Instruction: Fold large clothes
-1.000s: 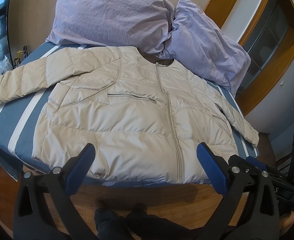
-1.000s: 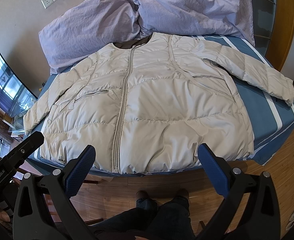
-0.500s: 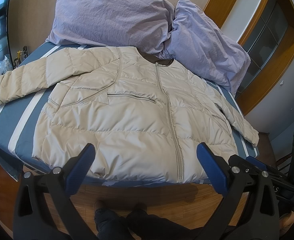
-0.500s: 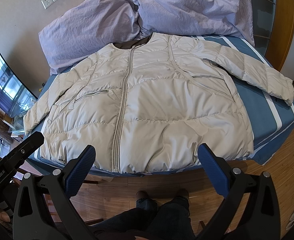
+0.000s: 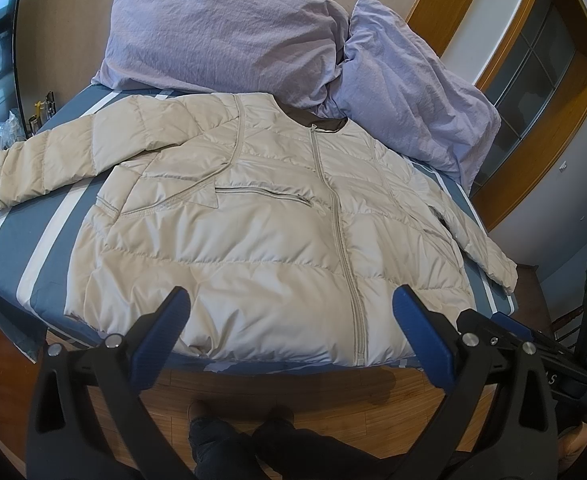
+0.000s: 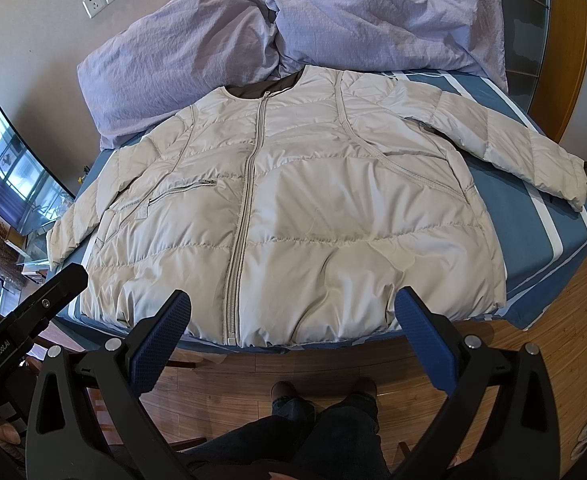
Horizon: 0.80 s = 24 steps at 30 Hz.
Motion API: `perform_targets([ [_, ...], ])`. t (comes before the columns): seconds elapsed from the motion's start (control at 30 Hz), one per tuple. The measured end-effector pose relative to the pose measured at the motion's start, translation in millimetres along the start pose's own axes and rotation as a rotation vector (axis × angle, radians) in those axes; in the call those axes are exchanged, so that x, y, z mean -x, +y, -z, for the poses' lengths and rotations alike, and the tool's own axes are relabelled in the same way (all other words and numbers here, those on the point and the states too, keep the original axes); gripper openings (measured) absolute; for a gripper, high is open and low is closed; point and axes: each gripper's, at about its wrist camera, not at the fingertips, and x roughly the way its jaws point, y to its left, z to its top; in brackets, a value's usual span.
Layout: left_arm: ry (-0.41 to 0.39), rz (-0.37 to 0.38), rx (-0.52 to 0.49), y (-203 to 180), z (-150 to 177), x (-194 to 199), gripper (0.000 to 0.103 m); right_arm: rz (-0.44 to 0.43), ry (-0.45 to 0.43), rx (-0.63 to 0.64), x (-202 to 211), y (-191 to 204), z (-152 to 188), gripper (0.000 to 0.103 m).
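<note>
A beige quilted puffer jacket (image 5: 253,232) (image 6: 293,216) lies flat, zipped and face up on the bed, collar toward the pillows, both sleeves spread out to the sides. My left gripper (image 5: 291,300) hovers open above the hem at the bed's near edge, nothing between its blue pads. My right gripper (image 6: 293,304) is likewise open over the hem near the zipper's bottom end, holding nothing. Neither gripper touches the jacket.
The bed has a blue sheet with white stripes (image 5: 25,236) (image 6: 533,216). Two lilac pillows (image 5: 221,36) (image 6: 373,12) lean at the head. Wooden floor (image 6: 333,360) and the person's legs and shoes (image 6: 321,404) lie below. A TV screen (image 6: 13,176) stands at the left.
</note>
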Motion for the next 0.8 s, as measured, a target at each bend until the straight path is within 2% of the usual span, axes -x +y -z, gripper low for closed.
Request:
perform_targets([
  [0.8, 0.005, -0.002, 0.000, 0.3, 0.2, -0.6, 0.101, 0.001, 0.001, -0.005, -6.1, -2.5, -4.1, 0.102],
])
